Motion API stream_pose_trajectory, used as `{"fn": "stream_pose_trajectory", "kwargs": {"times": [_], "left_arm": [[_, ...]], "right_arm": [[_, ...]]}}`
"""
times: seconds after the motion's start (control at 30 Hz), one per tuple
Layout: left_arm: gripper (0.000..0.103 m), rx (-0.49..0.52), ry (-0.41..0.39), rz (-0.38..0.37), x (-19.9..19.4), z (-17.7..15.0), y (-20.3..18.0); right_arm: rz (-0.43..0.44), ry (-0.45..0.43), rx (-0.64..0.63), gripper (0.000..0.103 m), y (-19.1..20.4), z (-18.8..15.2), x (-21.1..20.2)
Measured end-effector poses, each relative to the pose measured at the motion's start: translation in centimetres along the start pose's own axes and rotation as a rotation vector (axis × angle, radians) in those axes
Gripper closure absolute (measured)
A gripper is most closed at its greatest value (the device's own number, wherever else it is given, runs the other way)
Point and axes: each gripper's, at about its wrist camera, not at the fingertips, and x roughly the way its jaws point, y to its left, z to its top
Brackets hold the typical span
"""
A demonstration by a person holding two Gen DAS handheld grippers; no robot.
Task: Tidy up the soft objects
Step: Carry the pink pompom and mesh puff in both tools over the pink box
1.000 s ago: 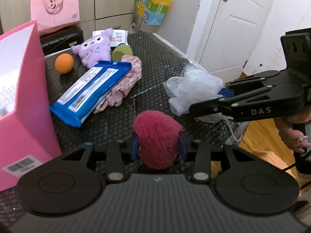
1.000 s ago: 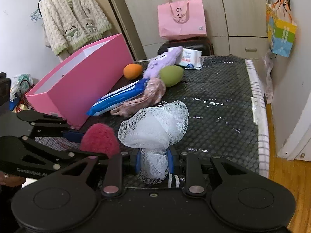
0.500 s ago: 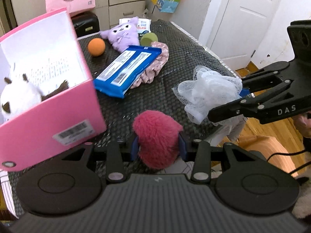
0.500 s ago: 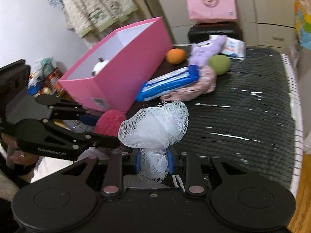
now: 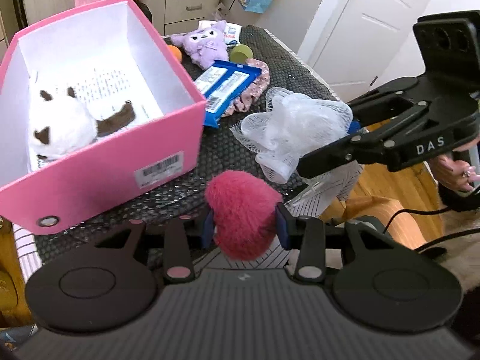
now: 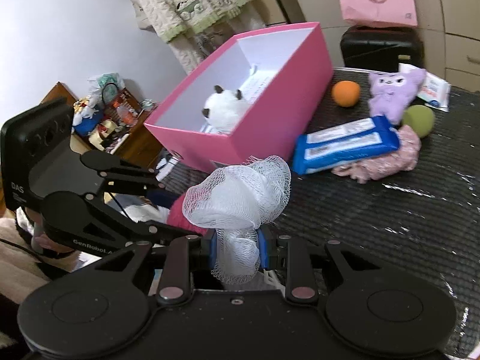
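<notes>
Between the blue pads of the left gripper (image 5: 244, 229) a fuzzy red pompom (image 5: 241, 210) is clamped, the jaws closed down to its width. It is held just off the near edge of the worktop (image 5: 300, 75), short of the pink box (image 5: 99, 165). A white mesh bath pouf (image 6: 240, 198) is pinched by its lower tuft in the right gripper (image 6: 238, 250), whose jaws are likewise closed narrowly on it; the pouf is held above the dark mat, close beside the pompom. Inside the box a white plush with brown ears (image 5: 57, 126) is seen lying on a printed sheet. Further back on the worktop are found a blue wipes pack (image 6: 345, 144) resting on pink fabric (image 6: 387, 162), a purple plush (image 6: 390, 93), an orange ball (image 6: 345, 93) and a green ball (image 6: 418, 120).
</notes>
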Motion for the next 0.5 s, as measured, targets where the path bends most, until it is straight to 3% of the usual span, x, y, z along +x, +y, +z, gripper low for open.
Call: {"fn": "stream_pose_trajectory", "kwargs": {"times": [0.2,0.5], "left_arm": [[0.063,0.016,-0.067,0.044,-3.2,1.0,2.0],[0.063,-0.008,-0.257,0.098,-7.3,3.5,6.2]], "right_arm": [[0.01,-0.009,-0.04,0.072,2.1,3.2,0.3],[0.05,-0.082,-0.127,0.072,5.0,9.9,1.1]]}}
